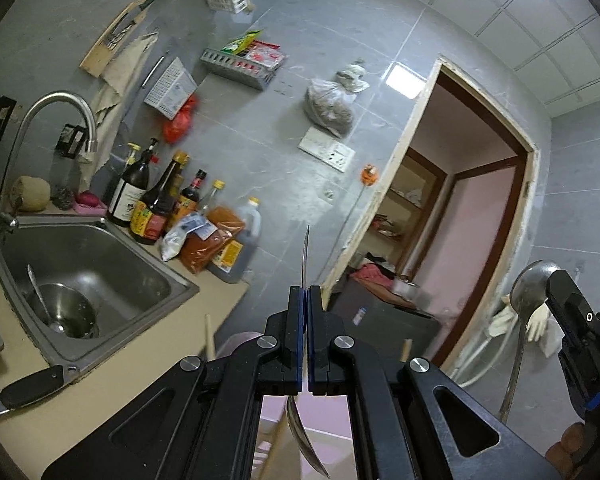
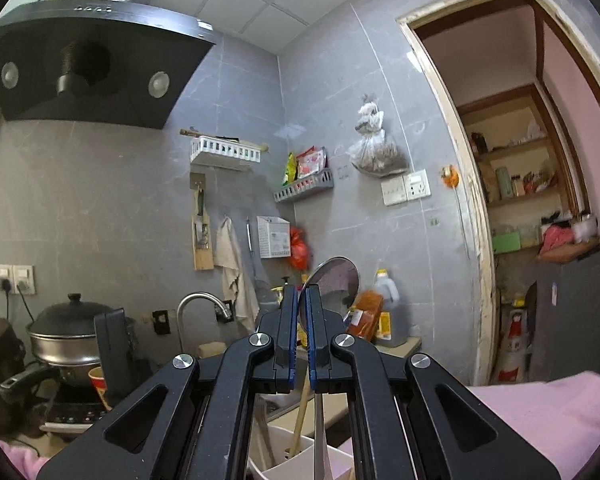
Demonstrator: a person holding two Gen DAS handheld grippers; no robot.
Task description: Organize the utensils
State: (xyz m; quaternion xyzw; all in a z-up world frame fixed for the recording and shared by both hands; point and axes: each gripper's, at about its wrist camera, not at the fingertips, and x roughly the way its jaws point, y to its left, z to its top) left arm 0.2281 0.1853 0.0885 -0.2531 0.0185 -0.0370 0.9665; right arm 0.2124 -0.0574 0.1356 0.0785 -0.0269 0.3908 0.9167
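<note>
My left gripper [image 1: 306, 290] is shut on a thin metal spoon [image 1: 306, 444] seen edge-on. Its handle tip rises above the fingers and its bowl hangs below them, near the camera. At the right edge of the left wrist view, my right gripper [image 1: 564, 292] holds a large steel serving spoon [image 1: 534, 284] upright. In the right wrist view, the right gripper [image 2: 302, 290] is shut on that serving spoon [image 2: 336, 278], bowl up, handle running down between the fingers. A white utensil holder [image 2: 288, 470] with wooden sticks [image 2: 300, 416] in it stands just beneath.
A steel sink [image 1: 188, 290] holds a metal bowl [image 1: 76, 312] and a spoon. Sauce bottles [image 1: 156, 208] crowd the counter corner. A black-handled knife [image 1: 30, 390] lies at the counter edge. A pot [image 2: 68, 332] sits on the stove under the range hood [image 2: 92, 68]. A doorway [image 2: 540, 200] opens on the right.
</note>
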